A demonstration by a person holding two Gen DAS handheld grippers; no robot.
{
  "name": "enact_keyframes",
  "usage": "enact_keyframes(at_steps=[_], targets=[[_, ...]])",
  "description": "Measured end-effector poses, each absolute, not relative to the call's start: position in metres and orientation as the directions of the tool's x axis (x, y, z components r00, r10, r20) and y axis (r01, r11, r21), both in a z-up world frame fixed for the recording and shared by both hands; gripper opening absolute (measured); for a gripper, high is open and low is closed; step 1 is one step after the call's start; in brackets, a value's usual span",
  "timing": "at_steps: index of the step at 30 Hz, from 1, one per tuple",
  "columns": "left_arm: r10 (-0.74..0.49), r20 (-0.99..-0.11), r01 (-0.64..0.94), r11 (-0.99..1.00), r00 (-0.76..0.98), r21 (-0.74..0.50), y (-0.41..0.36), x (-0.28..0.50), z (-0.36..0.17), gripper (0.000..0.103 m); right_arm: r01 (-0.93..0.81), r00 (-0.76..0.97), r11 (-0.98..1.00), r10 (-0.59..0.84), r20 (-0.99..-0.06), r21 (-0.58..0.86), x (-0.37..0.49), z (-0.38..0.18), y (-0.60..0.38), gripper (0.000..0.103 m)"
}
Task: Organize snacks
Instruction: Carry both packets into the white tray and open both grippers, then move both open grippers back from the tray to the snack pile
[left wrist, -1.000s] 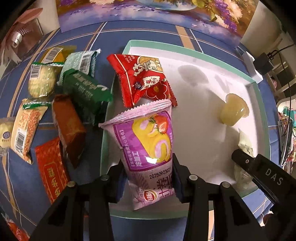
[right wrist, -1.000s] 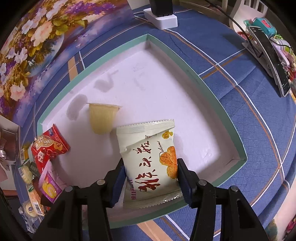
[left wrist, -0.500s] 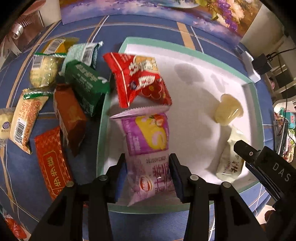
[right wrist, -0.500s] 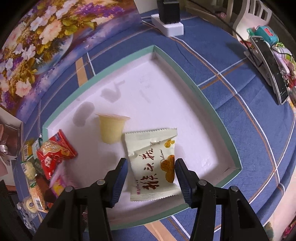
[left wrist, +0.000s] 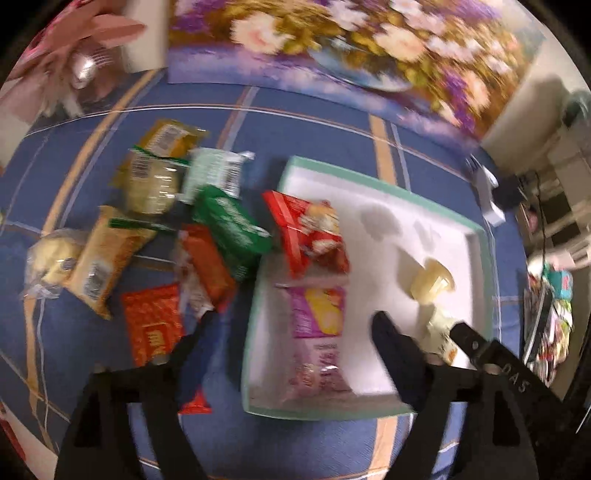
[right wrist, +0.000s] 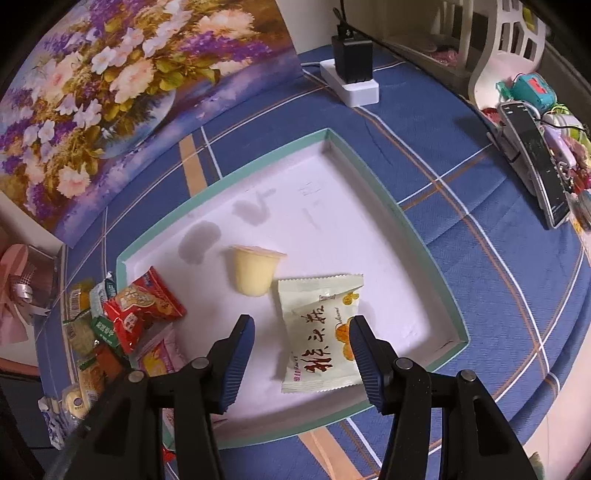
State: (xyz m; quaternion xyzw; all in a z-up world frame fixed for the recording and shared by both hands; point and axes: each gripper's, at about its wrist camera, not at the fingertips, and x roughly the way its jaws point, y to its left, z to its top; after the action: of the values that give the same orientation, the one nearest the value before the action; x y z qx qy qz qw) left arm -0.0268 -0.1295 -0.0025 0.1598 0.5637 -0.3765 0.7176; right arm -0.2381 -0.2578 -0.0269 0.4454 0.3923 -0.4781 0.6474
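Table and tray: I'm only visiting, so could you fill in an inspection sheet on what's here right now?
Surface: blue plaid tablecloth.
Job's things: white tray holds jelly cup, pale packet, red packet, purple packet; loose snack pile lies beside the tray.
Clutter: phone, flower painting.
Grippers: left tool has just been opening, open above the purple packet; right tool open, pale packet lying loose between its pads.
Cables: power strip with plug.
Surroundings: white chair.
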Motion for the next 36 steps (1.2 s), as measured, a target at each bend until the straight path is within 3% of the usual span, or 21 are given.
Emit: enact_keyframes(at_steps=[5,10,12,16,36], targets=[[-0.317,-0.937,0.671,0.727,0.146,-0.141,-0.114,-0.002,-0.013,0.092,0.959,0.255,0.185,-0.249,-0.934,0.213,-0.228,-0.035,-0.255,0.074],[-0.287,-0.946,0.625,0.769,0.153,-0.132,-0.111,0.009,-0.027,0.101,0.95,0.268,0.23,-0.256,-0.929,0.211,-0.219,-0.036,-0.251,0.084],[-0.278,-0.946,0.617,0.778,0.169,-0.118,-0.112,0.011,-0.029,0.101,0.948,0.273,0.238,-0.26,-0.926,0.212,-0.217,-0.037,-0.251,0.096],[-0.258,-0.949,0.587,0.803,0.183,-0.105,-0.104,0.019,-0.029,0.102,0.942,0.285,0.255,-0.27,-0.92,0.217,-0.215,-0.036,-0.249,0.102],[-0.271,-0.92,0.506,0.857,0.284,-0.096,-0.064,0.059,0.003,0.102,0.915,0.351,0.313,-0.308,-0.884,0.254,-0.204,-0.014,-0.239,0.103]])
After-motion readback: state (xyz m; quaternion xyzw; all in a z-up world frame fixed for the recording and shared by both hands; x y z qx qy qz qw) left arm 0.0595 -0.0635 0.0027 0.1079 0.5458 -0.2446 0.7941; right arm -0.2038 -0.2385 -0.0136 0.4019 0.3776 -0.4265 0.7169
